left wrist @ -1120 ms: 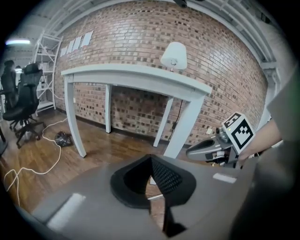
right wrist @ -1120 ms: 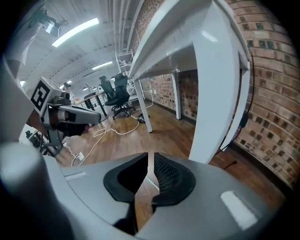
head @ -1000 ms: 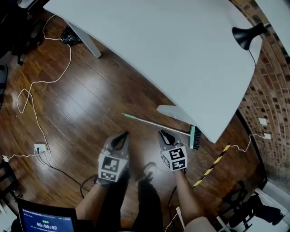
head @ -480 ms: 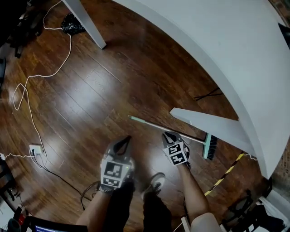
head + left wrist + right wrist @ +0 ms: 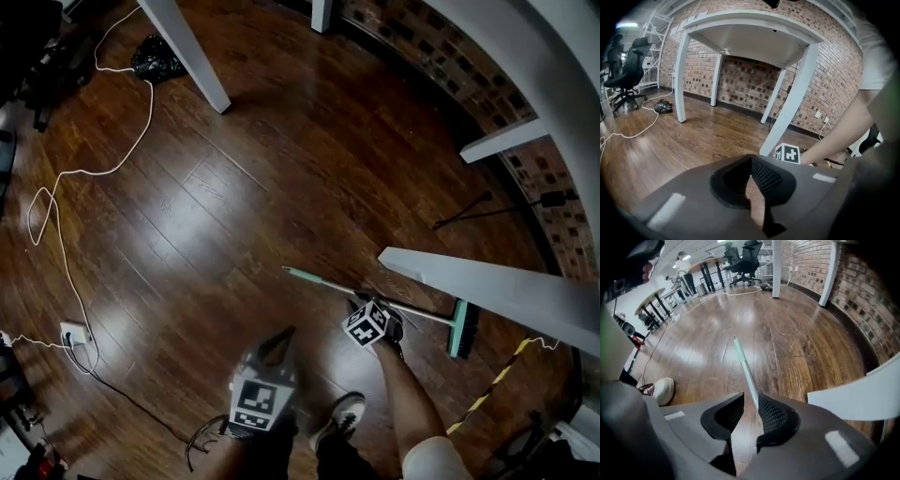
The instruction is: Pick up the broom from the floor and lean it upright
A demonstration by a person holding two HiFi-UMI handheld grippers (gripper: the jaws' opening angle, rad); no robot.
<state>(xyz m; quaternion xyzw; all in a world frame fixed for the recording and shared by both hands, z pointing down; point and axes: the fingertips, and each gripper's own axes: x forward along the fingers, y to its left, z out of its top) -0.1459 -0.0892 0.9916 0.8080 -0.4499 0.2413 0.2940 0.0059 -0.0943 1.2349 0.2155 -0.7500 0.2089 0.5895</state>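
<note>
On the wood floor (image 5: pixel 234 206) in the head view, the broom (image 5: pixel 459 328) lies flat, and the right tongs (image 5: pixel 360 302) hang over the middle of its stick (image 5: pixel 319 278). In the left gripper view, the left tongs (image 5: pixel 751 159) are closed and hold nothing. In the right gripper view, the right tongs are opening, with the stick in the gap but not squeezed. This looks like the grabbing step. Next, they should close on the stick.
</note>
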